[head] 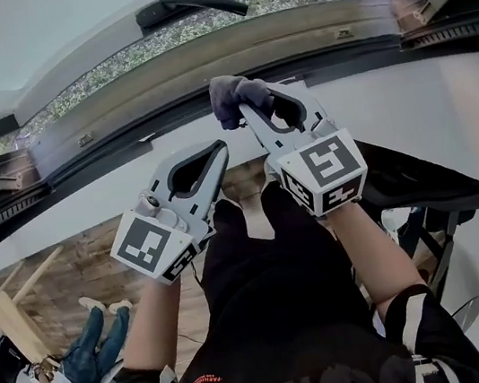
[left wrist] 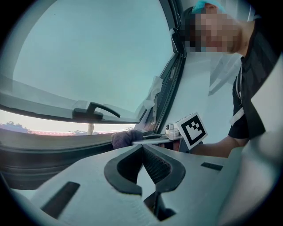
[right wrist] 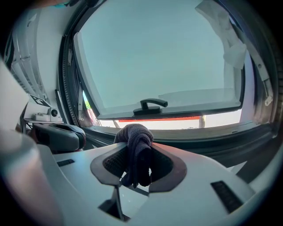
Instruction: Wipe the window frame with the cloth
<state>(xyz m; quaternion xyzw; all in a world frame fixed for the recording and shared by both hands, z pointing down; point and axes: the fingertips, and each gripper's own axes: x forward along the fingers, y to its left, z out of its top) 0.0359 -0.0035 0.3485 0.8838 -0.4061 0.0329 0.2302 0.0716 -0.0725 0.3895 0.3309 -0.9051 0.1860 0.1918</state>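
The right gripper point(right wrist: 139, 149) has its jaws clamped on the cloth point(right wrist: 136, 132). The dark cloth bunches up past the jaw tips and hangs down between them. Just ahead of those tips runs the lower window frame point(right wrist: 199, 134), with the handle point(right wrist: 152, 104) above it. The left gripper point(left wrist: 142, 147) has its jaws closed tip to tip with nothing between them. It sits beside the right gripper point(head: 249, 110), its tips a little short of the cloth point(head: 228, 97).

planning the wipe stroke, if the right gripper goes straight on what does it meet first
Probably the lower rail of the window frame, touched first by the cloth clamped in the right gripper; depth is unclear.
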